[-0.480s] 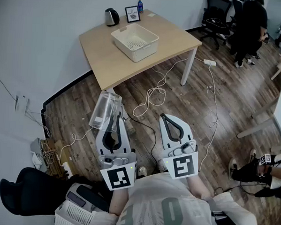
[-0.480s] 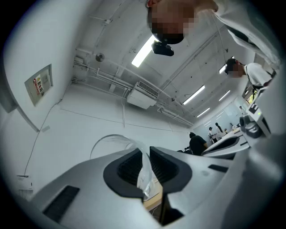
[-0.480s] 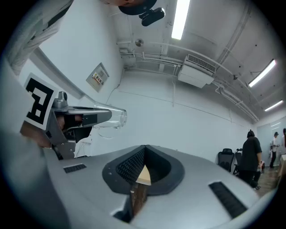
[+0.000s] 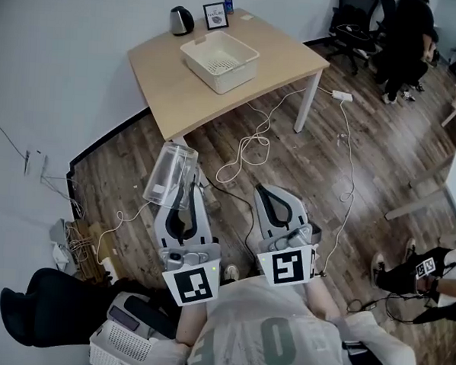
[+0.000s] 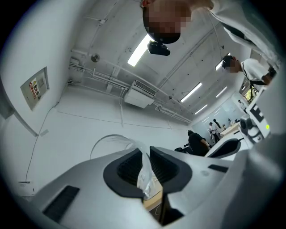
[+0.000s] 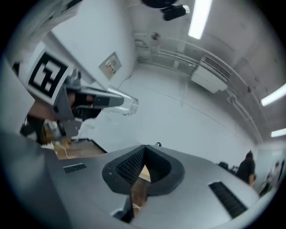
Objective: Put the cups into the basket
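Left gripper [image 4: 183, 192] [image 5: 145, 166]: its 2 jaws pinch the wall of a clear cup [image 4: 171, 175] [image 5: 144, 176], held tilted in the air over the floor [image 4: 320, 175], well short of the table [image 4: 175, 95]. Right gripper [image 4: 277, 205] [image 6: 142, 166]: jaws closed tip to tip, nothing between them, just beside the left one. White cables [image 4: 249, 148] trail over the wood floor. On the table stands a white basket [image 4: 246, 62], its holed bottom in full view, with a kettle [image 4: 181, 20], a frame [image 4: 215, 17] and a bottle [image 4: 228, 4] behind it by the wall
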The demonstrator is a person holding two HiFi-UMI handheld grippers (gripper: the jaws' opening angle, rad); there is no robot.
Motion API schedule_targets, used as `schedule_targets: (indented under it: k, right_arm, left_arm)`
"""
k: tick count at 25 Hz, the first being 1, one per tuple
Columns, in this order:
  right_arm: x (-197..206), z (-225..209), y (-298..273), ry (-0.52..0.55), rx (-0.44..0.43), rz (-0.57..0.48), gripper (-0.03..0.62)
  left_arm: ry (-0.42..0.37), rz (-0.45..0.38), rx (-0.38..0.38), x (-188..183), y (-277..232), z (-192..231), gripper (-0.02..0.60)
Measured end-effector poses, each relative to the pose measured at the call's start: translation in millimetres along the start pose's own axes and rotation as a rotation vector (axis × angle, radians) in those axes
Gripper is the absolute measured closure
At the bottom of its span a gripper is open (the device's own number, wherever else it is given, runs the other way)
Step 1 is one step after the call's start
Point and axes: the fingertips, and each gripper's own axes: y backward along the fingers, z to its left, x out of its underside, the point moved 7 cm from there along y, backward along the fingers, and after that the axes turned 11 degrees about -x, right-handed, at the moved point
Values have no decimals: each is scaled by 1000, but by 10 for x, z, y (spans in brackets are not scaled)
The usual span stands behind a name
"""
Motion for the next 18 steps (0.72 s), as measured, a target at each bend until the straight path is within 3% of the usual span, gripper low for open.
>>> schedule_targets:
  k: [2, 4, 12, 18]
  right_arm:
    - [1, 2, -26, 172, 34, 54, 595]
    - [2, 1, -29, 255, 49, 82, 595]
    - [117, -42, -11, 201, 19, 78, 595]
    - [293, -441, 8, 174, -1, 63, 595]
  left_arm:
    - [-5, 9, 2, 24, 1, 5, 528]
    - [-3, 14, 4, 40, 4, 14, 528]
    - [20, 6, 13, 74, -95, -142, 526]
    - [36, 6, 29, 80, -393, -546, 527]
